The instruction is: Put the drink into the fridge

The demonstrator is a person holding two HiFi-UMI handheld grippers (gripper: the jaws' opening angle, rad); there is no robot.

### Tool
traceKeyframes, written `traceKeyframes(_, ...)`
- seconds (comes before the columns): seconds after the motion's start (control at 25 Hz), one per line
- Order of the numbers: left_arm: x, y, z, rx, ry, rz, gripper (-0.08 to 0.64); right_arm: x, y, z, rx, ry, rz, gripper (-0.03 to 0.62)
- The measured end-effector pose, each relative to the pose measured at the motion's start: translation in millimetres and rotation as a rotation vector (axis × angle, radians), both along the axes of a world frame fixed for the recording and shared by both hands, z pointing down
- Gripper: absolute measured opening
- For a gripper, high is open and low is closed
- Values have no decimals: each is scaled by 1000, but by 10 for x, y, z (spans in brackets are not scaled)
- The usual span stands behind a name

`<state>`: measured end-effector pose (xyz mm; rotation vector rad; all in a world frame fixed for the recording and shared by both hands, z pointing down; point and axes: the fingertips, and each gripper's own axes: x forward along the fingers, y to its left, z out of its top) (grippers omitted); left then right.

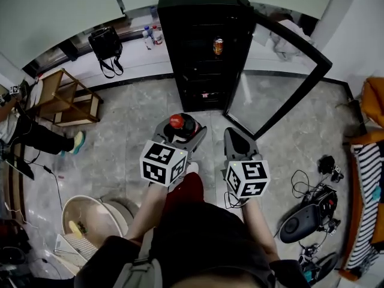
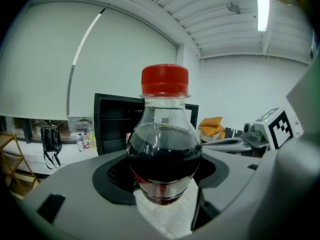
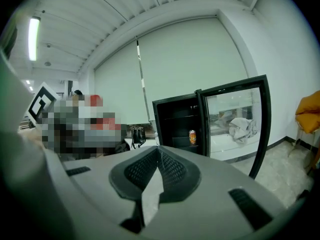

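Your left gripper [image 2: 162,184] clamps the drink bottle [image 2: 164,149]; your right gripper [image 3: 157,169] is closed and empty. Carry the bottle upright into the open fridge [image 1: 204,47].

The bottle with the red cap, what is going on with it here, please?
A person holds a gripper in each hand and faces a black fridge whose glass door stands open. The left gripper is closed on an upright bottle of dark drink. The right gripper is shut and empty. The bottle is not yet in the fridge, and a can already stands inside it.
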<state>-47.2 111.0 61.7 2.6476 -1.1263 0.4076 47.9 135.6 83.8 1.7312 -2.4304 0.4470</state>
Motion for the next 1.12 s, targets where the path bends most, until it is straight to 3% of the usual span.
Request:
traceKeyframes(0.6,-445,-1587,152,-52,-17,27,319,-270,-1512,177,-78,29,52,18)
traceKeyframes(0.88,-434,-2080,346,-74,-21,65,319,-272,-1860,424,-136,44,91,18)
traceKeyframes(1.12,-323,-2314,572,-74,-71,117,319,-133,-1998,677,-181,46,108,18)
